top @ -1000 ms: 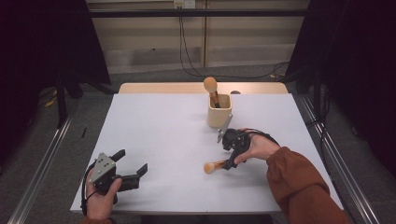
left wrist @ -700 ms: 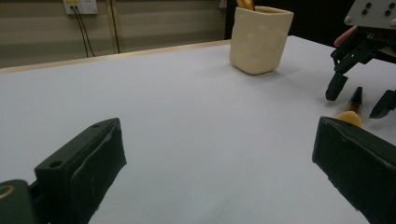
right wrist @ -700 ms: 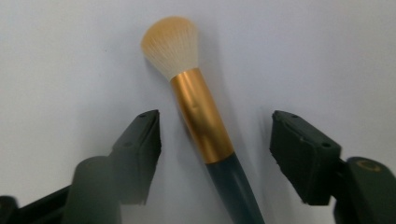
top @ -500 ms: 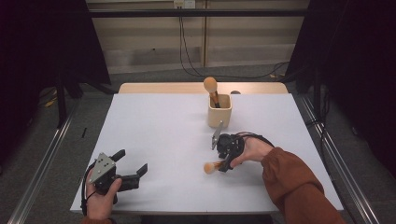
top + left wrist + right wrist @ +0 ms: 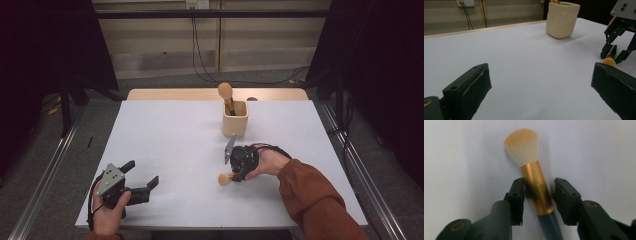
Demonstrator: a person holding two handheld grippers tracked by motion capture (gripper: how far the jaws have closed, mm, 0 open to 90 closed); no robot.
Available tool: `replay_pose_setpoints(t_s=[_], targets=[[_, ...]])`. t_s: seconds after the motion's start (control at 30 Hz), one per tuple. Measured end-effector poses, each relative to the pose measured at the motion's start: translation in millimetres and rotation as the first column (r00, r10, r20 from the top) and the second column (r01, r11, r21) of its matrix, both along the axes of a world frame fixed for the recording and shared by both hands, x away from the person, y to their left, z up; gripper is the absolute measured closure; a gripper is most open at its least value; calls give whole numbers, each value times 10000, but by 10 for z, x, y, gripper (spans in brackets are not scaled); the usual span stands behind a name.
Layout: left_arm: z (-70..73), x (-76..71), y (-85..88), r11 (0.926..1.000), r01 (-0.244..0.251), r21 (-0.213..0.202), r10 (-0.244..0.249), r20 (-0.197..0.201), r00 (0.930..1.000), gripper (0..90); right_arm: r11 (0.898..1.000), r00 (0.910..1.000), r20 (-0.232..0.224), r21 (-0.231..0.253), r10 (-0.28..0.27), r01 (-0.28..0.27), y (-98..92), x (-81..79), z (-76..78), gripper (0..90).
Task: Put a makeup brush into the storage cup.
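The makeup brush (image 5: pixel 534 180) is lying flat on the white table (image 5: pixel 165 150), near the cream cup (image 5: pixel 235 118) holding a second brush (image 5: pixel 226 92), and the right gripper (image 5: pixel 538 195) has just been closing around its gold ferrule, one pad touching and the other showing a thin gap. Light, stiff and probably slick on that metal, it is best pinched there or on the dark handle, never the soft bristles. The handle's end is running out of frame, while the left gripper (image 5: pixel 142 181) is resting spread and empty
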State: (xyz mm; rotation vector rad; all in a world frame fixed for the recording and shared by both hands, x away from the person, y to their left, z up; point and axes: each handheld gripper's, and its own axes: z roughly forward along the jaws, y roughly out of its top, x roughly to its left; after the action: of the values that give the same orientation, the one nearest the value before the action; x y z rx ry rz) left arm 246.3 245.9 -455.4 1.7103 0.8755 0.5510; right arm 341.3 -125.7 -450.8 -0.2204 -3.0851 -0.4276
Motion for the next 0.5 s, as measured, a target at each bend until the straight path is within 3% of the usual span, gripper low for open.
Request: replay_pose_setpoints(t_s=[0.5], targets=[[-2, 3, 7, 10000, 17, 7, -17, -17, 10000, 24, 9996, 9994, -189, -63, -280, 278, 17, -14, 8, 744]])
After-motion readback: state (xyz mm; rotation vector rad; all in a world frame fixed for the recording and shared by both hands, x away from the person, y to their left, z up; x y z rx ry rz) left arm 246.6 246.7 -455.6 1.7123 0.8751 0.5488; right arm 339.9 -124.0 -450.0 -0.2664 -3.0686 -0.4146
